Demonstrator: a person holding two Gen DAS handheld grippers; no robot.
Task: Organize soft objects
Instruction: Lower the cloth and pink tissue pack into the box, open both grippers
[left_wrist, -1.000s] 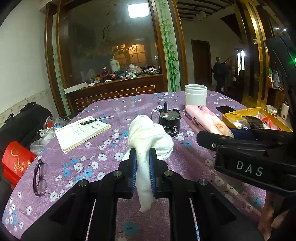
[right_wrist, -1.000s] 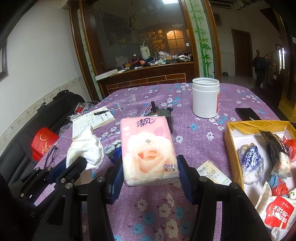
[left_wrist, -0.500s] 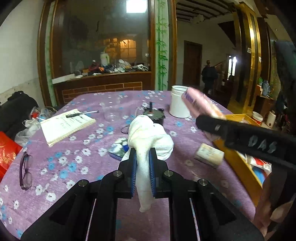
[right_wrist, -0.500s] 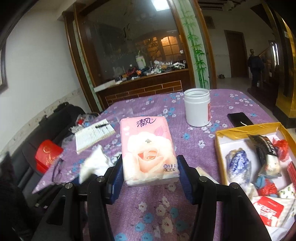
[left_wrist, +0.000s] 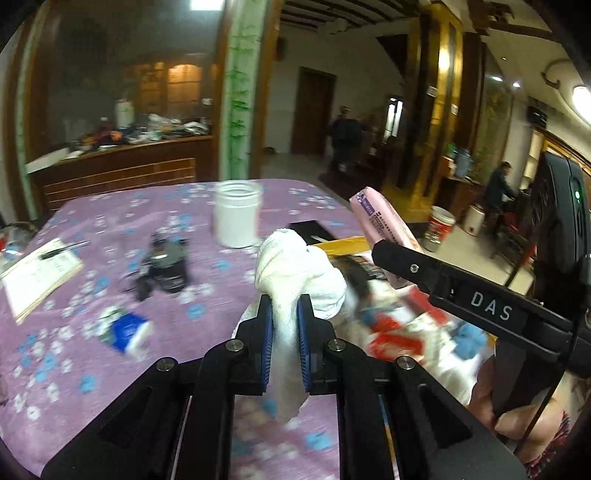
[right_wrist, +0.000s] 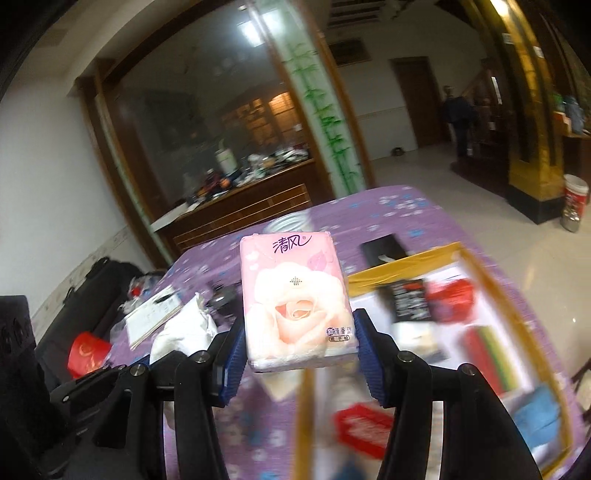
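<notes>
Your left gripper (left_wrist: 284, 325) is clamped almost fully together on a white cloth (left_wrist: 295, 273), which bunches above the blue pads and hangs in a tail below them; it is held in the air over the near edge of the yellow box (right_wrist: 406, 264). Your right gripper (right_wrist: 299, 354) is set wide, its pads pressed against the two long sides of a pink tissue pack (right_wrist: 293, 295), which lies flat between them, printed face up, over the left wall of the box. Both loads are clear of the purple floral tablecloth (left_wrist: 92, 221). In my judgement the step in hand is carrying both soft items to the box for release. The box interior is blurred, but it plainly holds several packets already, red and blue ones among them. Bring the tissue pack fully inside the box wall before you let go, lower it close to the contents, and keep it level so it lands flat rather than tipping on the rim. Let the cloth's hanging tail pass the rim before you part the left jaws, or it may drape over the edge. Keep the two tools apart. The white jar (left_wrist: 238, 214) and black phone (right_wrist: 384, 249) behind the box stand clear of your path.
</notes>
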